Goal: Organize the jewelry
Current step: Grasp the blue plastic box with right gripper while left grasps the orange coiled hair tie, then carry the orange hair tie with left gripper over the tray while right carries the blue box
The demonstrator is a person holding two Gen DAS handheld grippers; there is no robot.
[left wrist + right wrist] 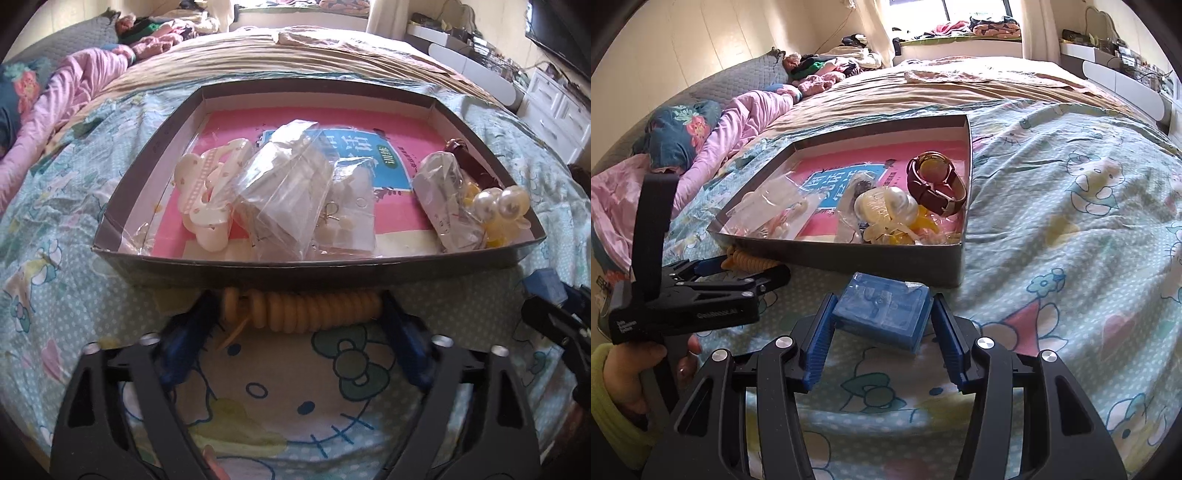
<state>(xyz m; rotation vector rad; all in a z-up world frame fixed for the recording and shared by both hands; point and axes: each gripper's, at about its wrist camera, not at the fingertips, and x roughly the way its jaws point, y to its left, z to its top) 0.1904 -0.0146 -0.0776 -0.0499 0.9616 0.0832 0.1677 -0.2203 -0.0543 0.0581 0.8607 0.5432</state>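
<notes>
A shallow grey box lid (258, 271) (871, 258) lies on the bed and holds jewelry: a white hair claw (207, 192), clear bags of earrings (291, 192), pearl ornaments (498, 205) (886, 206) and a brown leather watch (936, 182). My left gripper (295, 314) is shut on a yellow coiled hair tie (314, 308), just before the box's near wall; it also shows in the right wrist view (753, 264). My right gripper (882, 321) is open, its blue pads either side of a small blue box (882, 317) lying on the bedspread.
The bed has a Hello Kitty bedspread (1071, 240). A pink quilt (746, 118) and pillows lie at the left, clothes at the far end. White drawers (554, 118) stand at the right.
</notes>
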